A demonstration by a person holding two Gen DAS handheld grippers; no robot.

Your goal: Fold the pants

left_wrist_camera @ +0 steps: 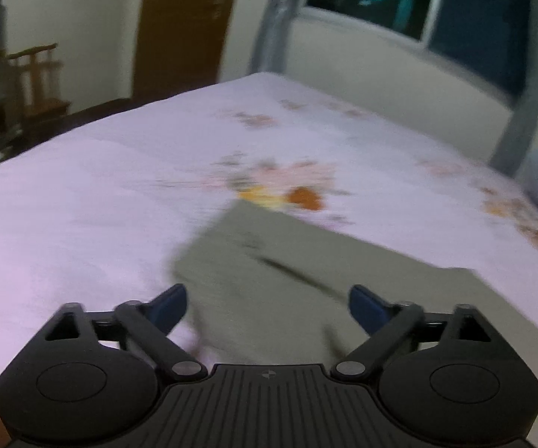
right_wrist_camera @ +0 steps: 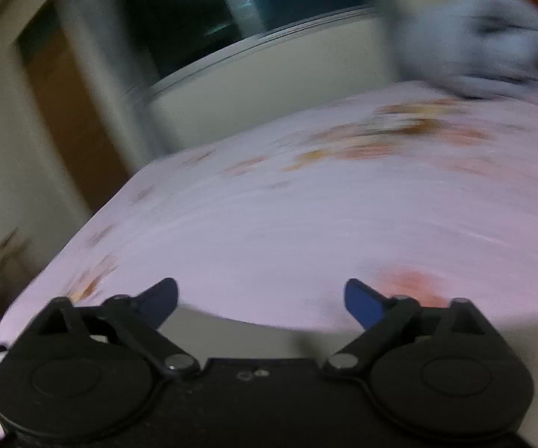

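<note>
While blurred, pants (left_wrist_camera: pixel 287 283) on bed (left_wrist_camera: pixel 82 194) (edges cut off), left gripper (left_wrist_camera: pixel 268 304) spread.

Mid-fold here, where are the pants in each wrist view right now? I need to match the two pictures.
Left wrist: the grey-green pants lie flat on the bed sheet, lower centre to right, just beyond the open left tongs.
Right wrist: only a greyish strip shows at the bottom between the open right tongs; probably the pants, too blurred to confirm.
Shared landmark: the dark window.

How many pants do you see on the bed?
1. The grey-green pants lie on the pink bed sheet, just ahead of the open left claw. The right wrist view is blurred; more could be hidden.
</note>
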